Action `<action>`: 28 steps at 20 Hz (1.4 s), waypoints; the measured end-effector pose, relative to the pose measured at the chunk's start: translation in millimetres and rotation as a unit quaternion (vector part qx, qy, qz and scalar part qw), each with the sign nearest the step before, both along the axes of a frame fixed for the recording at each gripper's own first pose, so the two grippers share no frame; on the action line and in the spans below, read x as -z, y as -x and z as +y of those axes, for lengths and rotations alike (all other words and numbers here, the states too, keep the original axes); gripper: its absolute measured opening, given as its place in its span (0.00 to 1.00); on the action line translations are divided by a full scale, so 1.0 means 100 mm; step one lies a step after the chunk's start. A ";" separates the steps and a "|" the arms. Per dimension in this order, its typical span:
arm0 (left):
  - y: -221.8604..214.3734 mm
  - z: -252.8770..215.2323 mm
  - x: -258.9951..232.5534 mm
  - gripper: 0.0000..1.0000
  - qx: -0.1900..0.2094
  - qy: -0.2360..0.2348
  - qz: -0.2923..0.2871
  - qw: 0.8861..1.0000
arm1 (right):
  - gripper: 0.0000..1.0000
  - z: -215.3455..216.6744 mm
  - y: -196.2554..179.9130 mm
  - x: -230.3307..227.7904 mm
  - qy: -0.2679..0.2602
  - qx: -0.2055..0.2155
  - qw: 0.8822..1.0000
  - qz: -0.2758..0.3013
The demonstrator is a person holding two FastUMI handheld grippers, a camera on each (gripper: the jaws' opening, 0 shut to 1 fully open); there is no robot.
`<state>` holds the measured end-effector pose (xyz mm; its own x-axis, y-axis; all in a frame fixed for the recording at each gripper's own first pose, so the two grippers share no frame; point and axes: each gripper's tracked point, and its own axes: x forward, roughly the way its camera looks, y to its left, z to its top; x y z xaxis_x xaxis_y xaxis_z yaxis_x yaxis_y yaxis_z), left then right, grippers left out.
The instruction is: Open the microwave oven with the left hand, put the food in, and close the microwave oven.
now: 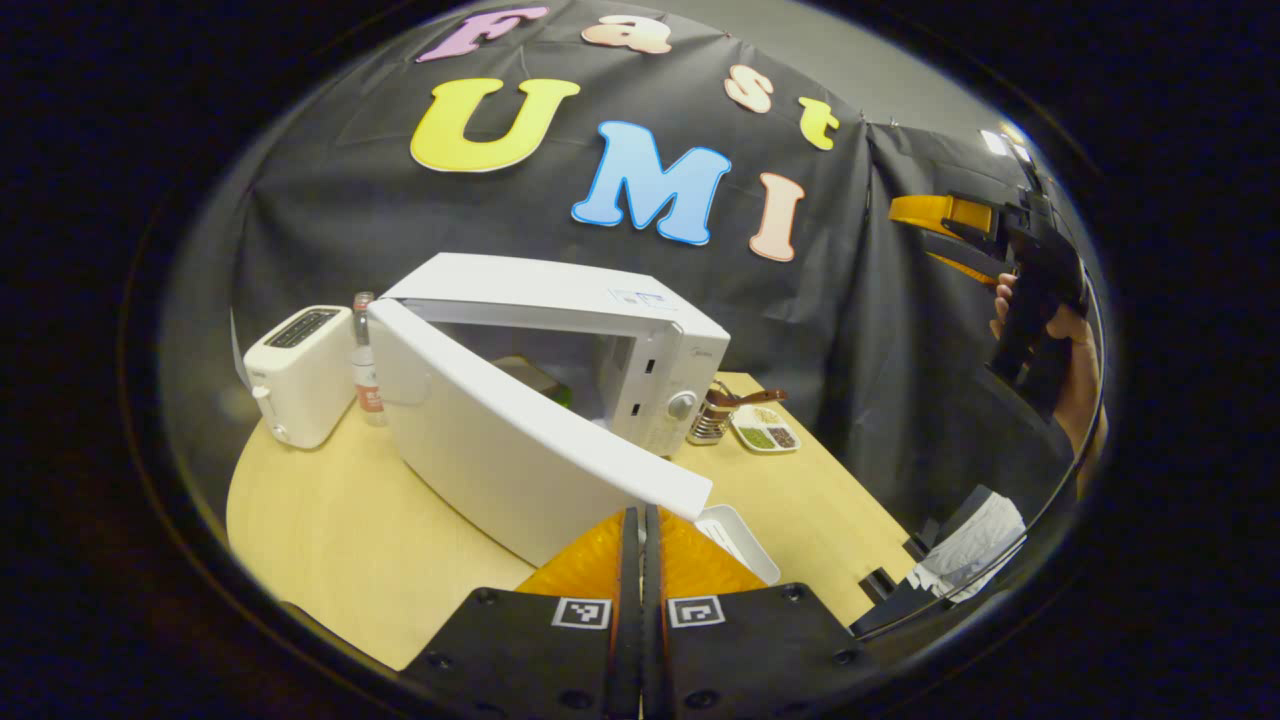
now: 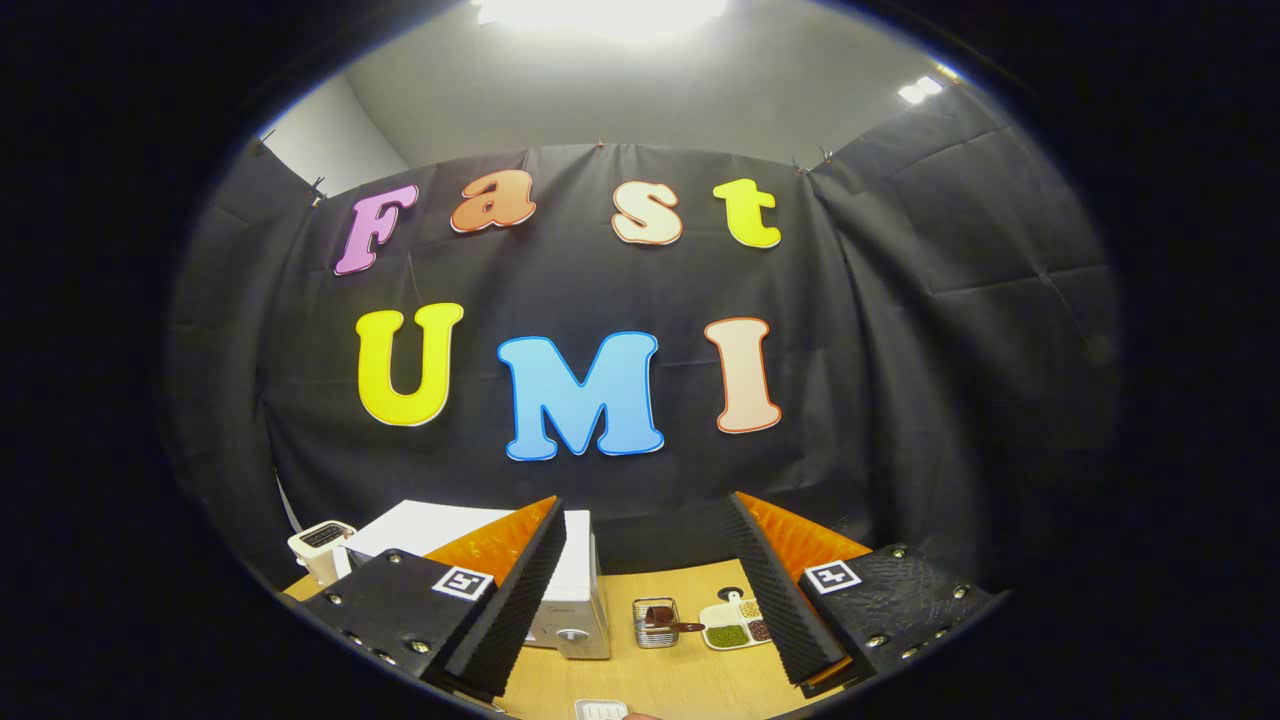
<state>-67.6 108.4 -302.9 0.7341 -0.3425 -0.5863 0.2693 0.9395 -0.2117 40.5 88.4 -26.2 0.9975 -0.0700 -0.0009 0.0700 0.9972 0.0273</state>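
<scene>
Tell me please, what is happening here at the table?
A person is working with two hand-held tongs at a white microwave on a wooden table. The microwave door stands partly open, and something lies inside. The left tongs are shut and sit right at the door's free edge. The right tongs are open, held up and apart from the microwave, holding nothing. A toaster stands beside the microwave.

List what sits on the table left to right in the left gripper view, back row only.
Toaster → bottle → microwave oven, door swung open → small metal cup with a brown scoop → divided dish of grains.
</scene>
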 end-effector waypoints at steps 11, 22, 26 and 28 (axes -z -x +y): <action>-0.68 -0.41 0.07 0.07 0.011 0.023 -0.002 1.000 | 0.97 -0.34 -0.04 0.10 0.006 0.016 1.000 0.010; -1.34 -0.74 0.24 0.07 0.007 0.023 0.003 1.000 | 0.97 -0.40 -0.25 0.14 0.010 0.000 1.000 0.010; -1.59 -0.79 0.31 0.07 0.002 0.015 0.005 1.000 | 0.97 -0.51 -0.33 0.20 0.005 0.003 1.000 0.017; -1.68 -0.82 0.33 0.07 0.002 0.010 0.003 1.000 | 0.98 -0.58 -0.37 0.24 0.000 0.007 1.000 0.021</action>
<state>100.5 26.7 -335.8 0.7293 -0.3573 -0.5835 0.2718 0.9339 -0.2321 77.4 30.8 -49.8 0.9955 -0.0847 -0.0432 0.0859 0.9960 0.0246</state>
